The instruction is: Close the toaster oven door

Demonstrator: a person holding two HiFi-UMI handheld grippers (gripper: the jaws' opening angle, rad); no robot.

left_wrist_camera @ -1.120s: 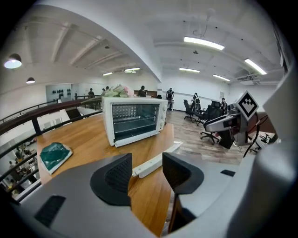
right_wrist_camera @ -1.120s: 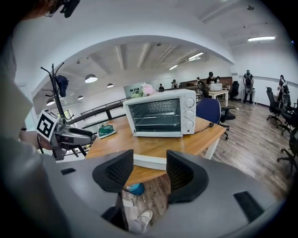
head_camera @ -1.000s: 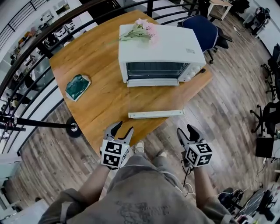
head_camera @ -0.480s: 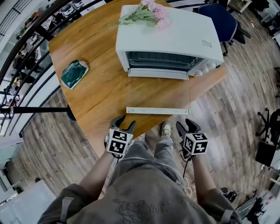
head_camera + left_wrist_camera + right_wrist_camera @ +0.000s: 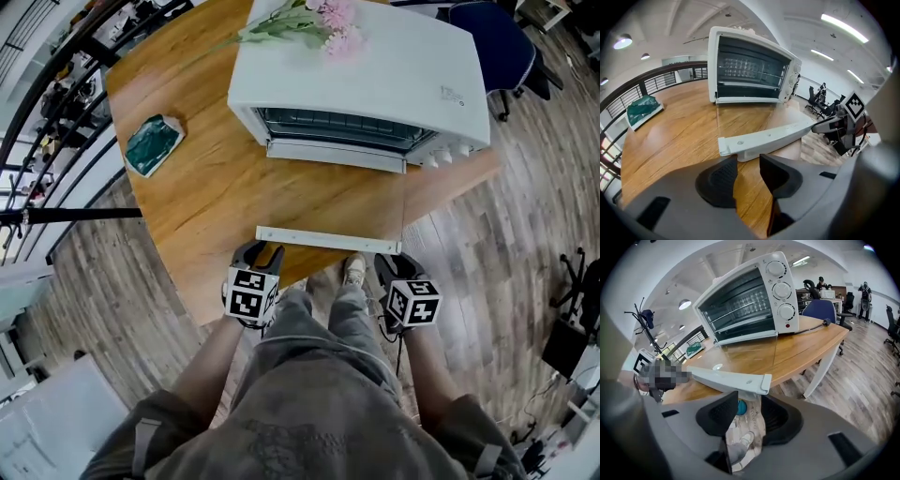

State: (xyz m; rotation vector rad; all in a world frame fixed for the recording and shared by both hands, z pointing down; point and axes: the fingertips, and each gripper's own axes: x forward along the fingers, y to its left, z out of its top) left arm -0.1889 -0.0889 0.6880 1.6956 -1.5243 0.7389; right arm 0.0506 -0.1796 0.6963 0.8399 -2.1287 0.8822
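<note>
The white toaster oven [image 5: 361, 80] stands on the wooden table [image 5: 202, 187] with its glass door folded down flat toward me. The door's white handle bar [image 5: 328, 240] lies near the table's front edge. My left gripper [image 5: 257, 253] sits just below the bar's left end, my right gripper [image 5: 394, 264] just below its right end. In the left gripper view the handle bar [image 5: 764, 138] lies just beyond the fingertips of my left gripper [image 5: 747, 164]. The right gripper view shows the bar's end [image 5: 757, 381] right above my right gripper [image 5: 749, 411]. Both pairs of jaws are closing, with no pad pressing on the bar.
Pink flowers [image 5: 323, 19] lie on top of the oven. A green packet [image 5: 154, 143] rests at the table's left edge. A blue office chair [image 5: 492, 42] stands behind the oven, and a black railing [image 5: 56, 89] runs along the left. My legs and shoes [image 5: 352, 272] are below the table edge.
Both grippers have moved forward from over my lap up to the ends of the door handle. Their jaws have narrowed. The view has shifted closer to the oven.
</note>
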